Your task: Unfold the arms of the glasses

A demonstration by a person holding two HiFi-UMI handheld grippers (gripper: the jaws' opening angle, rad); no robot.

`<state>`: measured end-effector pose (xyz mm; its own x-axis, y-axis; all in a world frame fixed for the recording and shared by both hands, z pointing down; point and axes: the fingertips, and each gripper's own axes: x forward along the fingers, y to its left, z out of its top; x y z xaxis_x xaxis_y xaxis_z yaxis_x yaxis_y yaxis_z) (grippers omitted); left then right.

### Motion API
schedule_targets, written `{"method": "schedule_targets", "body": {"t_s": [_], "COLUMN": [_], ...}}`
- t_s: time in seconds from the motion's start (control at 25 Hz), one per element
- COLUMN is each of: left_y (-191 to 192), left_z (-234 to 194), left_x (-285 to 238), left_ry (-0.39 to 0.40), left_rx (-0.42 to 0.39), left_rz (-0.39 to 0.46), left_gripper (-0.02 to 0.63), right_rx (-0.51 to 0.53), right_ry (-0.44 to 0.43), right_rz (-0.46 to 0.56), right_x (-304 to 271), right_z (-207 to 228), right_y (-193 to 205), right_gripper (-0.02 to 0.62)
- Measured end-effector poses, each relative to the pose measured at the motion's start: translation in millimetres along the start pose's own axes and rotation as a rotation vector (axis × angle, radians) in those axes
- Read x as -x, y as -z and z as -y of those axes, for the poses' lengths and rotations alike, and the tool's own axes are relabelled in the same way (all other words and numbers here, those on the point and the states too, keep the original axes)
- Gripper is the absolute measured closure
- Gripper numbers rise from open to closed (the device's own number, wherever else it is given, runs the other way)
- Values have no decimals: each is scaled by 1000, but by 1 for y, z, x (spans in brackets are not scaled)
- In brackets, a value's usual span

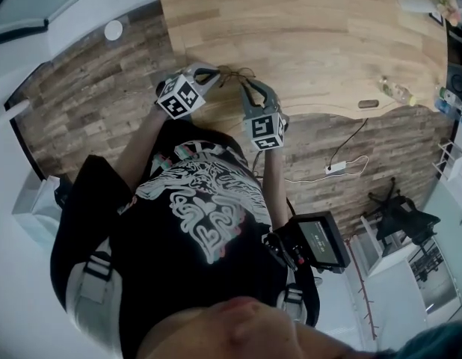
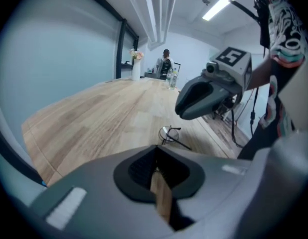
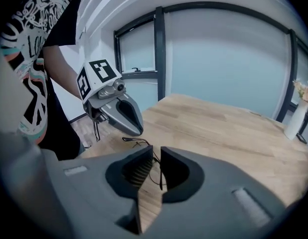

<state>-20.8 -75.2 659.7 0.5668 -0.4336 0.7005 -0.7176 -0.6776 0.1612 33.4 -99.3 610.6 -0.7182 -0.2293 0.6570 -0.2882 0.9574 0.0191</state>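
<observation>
Looks like the approach step, with no unfolding begun. Glasses (image 1: 235, 73) flat on the wooden desk (image 1: 313, 36), close to its near edge, just ahead of both tool tips and touched by neither. Thin dark wire frame, one lens visible from the left gripper view, one slim arm seemingly sticking out toward the desk edge; too small to say for sure how far either arm is folded. Left tool (image 1: 214, 72) angled down at the frame from one side, jaws fully together, nothing between them but a sliver of desk seen past the pads. Right tool (image 1: 246, 87) angled down from the other side, jaws parted by only a narrow slit, the wire of the glasses seen through that slit but lying beyond on the desk, not pinched. Next move, as a judgement: parting the left jaws before anything can be taken, pinning the front of the frame with one tool, then catching a single arm near its hinge with the other and swinging it outward. Calls for a light, exact pinch, given so thin a wire and so little to hold. Risk of sliding the frame across the smooth wood instead of gripping it.
</observation>
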Motion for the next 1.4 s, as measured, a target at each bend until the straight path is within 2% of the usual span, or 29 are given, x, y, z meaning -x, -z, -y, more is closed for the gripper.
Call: {"method": "schedule_targets", "body": {"t_s": [0.32, 0.48, 0.72, 1.04, 1.16, 1.4], "left_y": [4, 1, -1, -6, -4, -5], "left_z": [6, 13, 12, 2, -1, -5], "left_x": [-9, -12, -12, -10, -9, -8], "left_ry": [88, 144, 169, 179, 178, 168], "left_rx": [-63, -112, -95, -52, -42, -43], "left_rz": [-33, -28, -12, 22, 23, 17], "left_gripper": [617, 617, 617, 617, 617, 617], "right_rx": [168, 263, 344, 378, 381, 342], "right_ry": [-70, -89, -133, -172, -158, -139], "right_rz": [-104, -122, -155, -163, -146, -131], "right_x": [-26, -37, -53, -64, -62, -59], "right_z": [-7, -10, -16, -21, -21, -19], "right_y": [9, 6, 5, 4, -1, -2], "right_gripper": [531, 531, 531, 535, 591, 595]}}
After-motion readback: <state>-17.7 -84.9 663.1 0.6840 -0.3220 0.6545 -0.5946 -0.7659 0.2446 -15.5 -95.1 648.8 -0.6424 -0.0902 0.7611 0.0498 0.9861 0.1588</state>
